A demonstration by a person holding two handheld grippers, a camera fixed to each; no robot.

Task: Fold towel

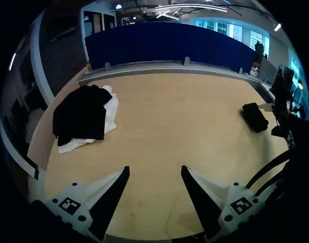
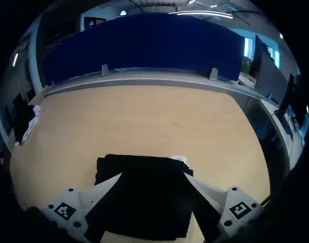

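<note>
Right gripper view is showing the right claw (image 2: 153, 174) standing wide open, its jaws spreading to either side of the towel (image 2: 144, 202) and gripping nothing. Whether the tips are touching the cloth I cannot tell. The black towel is lying flat on the table (image 2: 146, 117) at the near edge, right under the claw. It is forming a neat, thick rectangle with a white tag (image 2: 178, 158) at its far right corner.

Judging by that shape, the folding is looking close to done, and the claw is either letting go or readying one more fold. Lifting away is calling for a straight rise, so no tip is dragging a layer open. Folding again is calling for a pinch on the near edge through all layers, then carrying it to the far edge.

Left gripper view is showing the left claw (image 1: 155, 167) also wide open and holding nothing, hovering over bare table. Far to the left, a black cloth (image 1: 79, 113) is lying on a white cloth (image 1: 112, 107) in a loose heap. Nothing is sitting in a container; all the cloth is lying straight on the table. A blue screen (image 1: 166, 42) is closing off the far side.
</note>
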